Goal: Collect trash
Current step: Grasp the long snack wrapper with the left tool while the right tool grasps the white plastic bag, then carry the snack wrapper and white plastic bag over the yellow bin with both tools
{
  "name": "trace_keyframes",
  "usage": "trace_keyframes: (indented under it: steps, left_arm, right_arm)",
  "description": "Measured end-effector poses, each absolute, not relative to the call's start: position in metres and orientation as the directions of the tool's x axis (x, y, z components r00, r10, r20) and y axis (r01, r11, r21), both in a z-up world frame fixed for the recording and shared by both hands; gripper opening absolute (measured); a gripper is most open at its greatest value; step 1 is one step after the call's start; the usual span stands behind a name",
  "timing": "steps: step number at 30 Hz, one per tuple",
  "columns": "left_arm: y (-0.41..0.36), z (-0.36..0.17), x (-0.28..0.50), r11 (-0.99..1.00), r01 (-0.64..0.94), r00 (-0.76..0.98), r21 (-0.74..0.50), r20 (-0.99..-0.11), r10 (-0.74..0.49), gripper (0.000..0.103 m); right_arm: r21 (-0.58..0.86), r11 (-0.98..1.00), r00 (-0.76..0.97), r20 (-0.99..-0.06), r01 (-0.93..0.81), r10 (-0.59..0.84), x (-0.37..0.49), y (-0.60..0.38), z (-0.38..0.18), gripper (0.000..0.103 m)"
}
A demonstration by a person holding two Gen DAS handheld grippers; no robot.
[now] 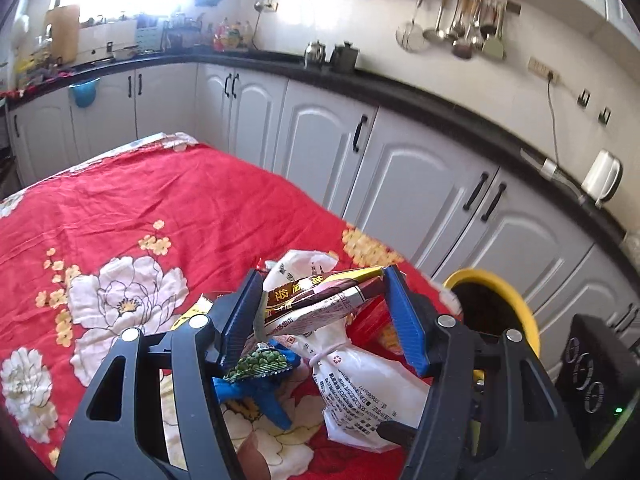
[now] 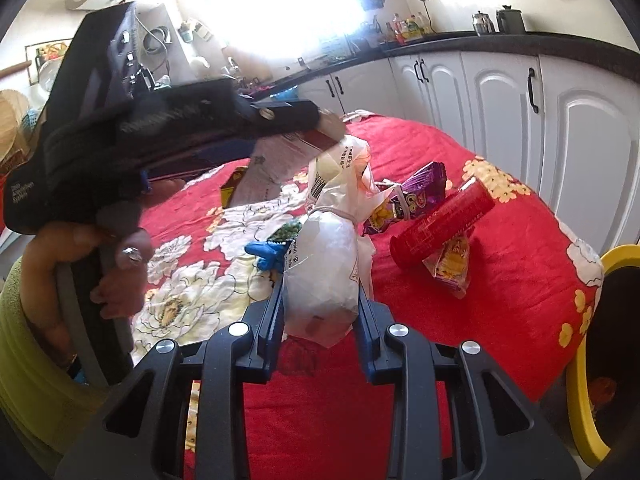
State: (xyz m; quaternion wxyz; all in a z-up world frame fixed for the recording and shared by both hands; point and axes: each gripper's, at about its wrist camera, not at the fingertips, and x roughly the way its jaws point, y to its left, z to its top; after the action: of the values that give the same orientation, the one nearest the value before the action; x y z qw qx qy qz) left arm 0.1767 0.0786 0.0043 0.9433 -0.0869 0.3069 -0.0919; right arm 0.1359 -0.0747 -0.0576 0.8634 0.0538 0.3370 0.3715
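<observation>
Red flowered cloth [image 2: 500, 300] over a table, left gripper [image 1: 320, 304] clamped on a brown snack packet [image 1: 320, 294], right gripper [image 2: 320, 308] squeezing a tied white plastic bag [image 2: 324, 264], red tube [image 2: 440, 224] lying near, yellow bin [image 2: 580, 400] just beside the table edge.

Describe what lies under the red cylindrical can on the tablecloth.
The red can leans tilted on a yellow snack wrapper, with a purple snack packet just behind it. The wrapper's middle is hidden beneath the can; the red floral tablecloth shows around it.

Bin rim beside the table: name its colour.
Yellow; the bin rim shows best in the left wrist view.
</observation>
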Motion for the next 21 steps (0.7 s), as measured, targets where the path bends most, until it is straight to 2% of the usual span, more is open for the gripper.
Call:
trace_keyframes:
  steps: [8,14,21]
  left_arm:
    - [0.087,0.030,0.156,0.955,0.126,0.830,-0.270,-0.498,-0.250,0.054]
    - [0.090,0.042,0.144,0.950,0.129,0.845,-0.283,-0.470,-0.255,0.054]
    - [0.086,0.042,0.142,0.950,0.138,0.838,-0.280,-0.477,-0.263,0.054]
  right_arm:
    - [0.345,0.687,0.500,-0.492,-0.640,0.713,0.126,-0.083,-0.040,0.029]
    - [0.426,0.634,0.449,-0.461,-0.645,0.766,0.126,-0.087,-0.036,0.029]
    - [0.554,0.617,0.342,-0.524,-0.559,0.780,0.134,-0.094,-0.061,0.029]
